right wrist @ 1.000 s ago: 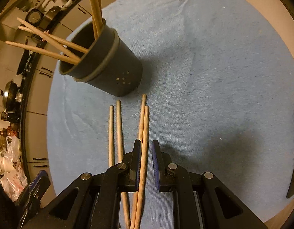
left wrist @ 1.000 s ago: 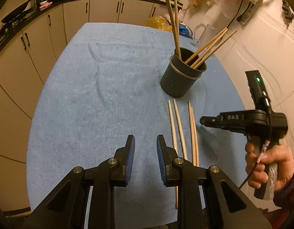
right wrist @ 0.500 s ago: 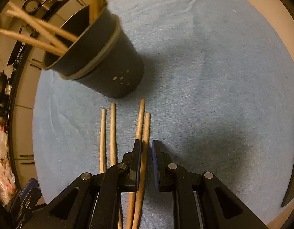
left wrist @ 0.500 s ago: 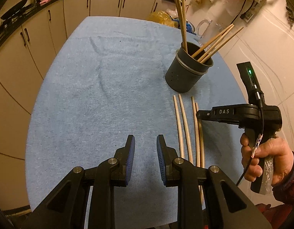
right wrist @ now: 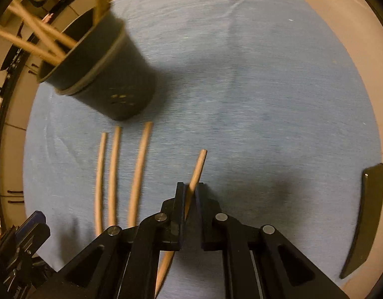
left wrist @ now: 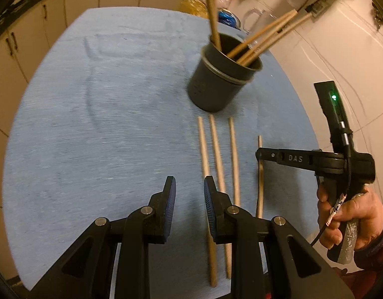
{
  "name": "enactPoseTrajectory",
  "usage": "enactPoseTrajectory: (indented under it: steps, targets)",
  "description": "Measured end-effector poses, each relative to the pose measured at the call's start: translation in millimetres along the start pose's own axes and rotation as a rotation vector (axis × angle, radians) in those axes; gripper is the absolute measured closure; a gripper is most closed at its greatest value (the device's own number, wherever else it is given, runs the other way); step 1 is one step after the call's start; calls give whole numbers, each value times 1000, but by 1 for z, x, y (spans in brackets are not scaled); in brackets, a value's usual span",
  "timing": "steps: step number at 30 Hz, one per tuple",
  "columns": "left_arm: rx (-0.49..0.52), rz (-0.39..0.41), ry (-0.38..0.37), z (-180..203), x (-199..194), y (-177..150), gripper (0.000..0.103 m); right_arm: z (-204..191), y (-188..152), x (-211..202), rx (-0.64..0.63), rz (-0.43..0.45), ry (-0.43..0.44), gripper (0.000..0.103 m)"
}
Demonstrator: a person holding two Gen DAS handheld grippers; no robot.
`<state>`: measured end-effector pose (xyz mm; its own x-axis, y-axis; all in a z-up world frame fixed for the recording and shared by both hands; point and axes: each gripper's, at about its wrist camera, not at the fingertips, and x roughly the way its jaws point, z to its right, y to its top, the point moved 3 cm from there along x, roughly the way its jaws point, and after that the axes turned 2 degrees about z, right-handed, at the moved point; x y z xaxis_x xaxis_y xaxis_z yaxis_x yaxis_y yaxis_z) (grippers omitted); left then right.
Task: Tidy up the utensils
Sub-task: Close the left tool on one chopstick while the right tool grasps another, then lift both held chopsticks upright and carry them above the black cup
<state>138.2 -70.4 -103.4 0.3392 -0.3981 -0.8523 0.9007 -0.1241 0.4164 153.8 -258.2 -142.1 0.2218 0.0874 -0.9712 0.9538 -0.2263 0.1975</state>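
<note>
One chopstick [right wrist: 197,172] between closed right jaws

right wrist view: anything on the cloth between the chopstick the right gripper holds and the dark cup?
Nothing. In the right wrist view only bare blue cloth separates the gripped chopstick from the dark cup; the three loose chopsticks lie off to the left.

A round table covered by blue terry cloth [left wrist: 96,114] is seen. Cream cabinet doors with dark handles [left wrist: 29,42] are ranged from nine to twelve o'clock under dim warm light.
</note>
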Motion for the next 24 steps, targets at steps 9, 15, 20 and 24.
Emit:
enactPoseTrajectory:
  steps: [9,15,20,24]
  targets:
    - [9,-76,3,16,44,13,81,43,-3,-4,27,-19,44,95]
    - [15,-130,48,18,69,20,81,55,3,-1,27,-39,67,95]
    - [45,-135,89,27,80,30,83,41,16,6,6,-60,45,94]
    - [66,-128,130,34,87,39,97,33,24,8,-24,-57,20,94]
